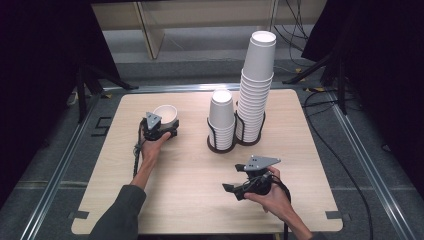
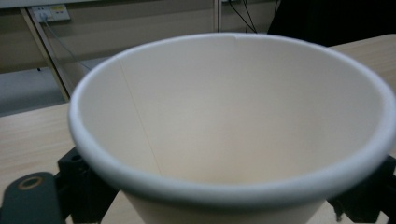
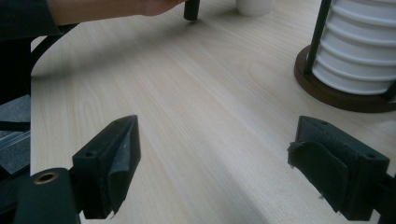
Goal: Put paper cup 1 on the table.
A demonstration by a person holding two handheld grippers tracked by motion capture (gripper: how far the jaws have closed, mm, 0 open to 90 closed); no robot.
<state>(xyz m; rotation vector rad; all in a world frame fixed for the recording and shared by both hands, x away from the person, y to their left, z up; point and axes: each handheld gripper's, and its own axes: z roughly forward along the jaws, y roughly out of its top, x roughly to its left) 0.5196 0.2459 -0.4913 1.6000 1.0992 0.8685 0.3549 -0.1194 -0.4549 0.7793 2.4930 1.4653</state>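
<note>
Cups occupy us at this table [image 1: 190, 200]. With our left gripper [image 1: 162, 131] we hold a single white paper cup [image 1: 166, 115] near the table's left edge, about midway between its near and far edges. From the high view we see the cup upright with its mouth up, set against the far end of the gripper, but the jaws themselves are too small to read there. The left gripper view settles it: the cup [image 2: 233, 126] sits between our two black jaws, one at each lower corner, and its rolled rim and pale inside loom close to the lens, so the jaws are clamped on its wall at a middling width.

Our right gripper [image 1: 234, 189] rests low near the table's near edge, right of the middle, and the high view shows it pointing left. The right gripper view shows what the high view cannot: its jaws stand wide apart with bare wood between them.

Toward the far edge, right of the middle, the high view shows a dark wire holder [image 1: 220, 146] with a short stack of cups [image 1: 222, 117] and a tall stack [image 1: 256, 90] beside it. The right gripper view gives us the holder's dark round base [image 3: 336, 95] close up and, at the top edge, our left forearm [image 3: 102, 10].
</note>
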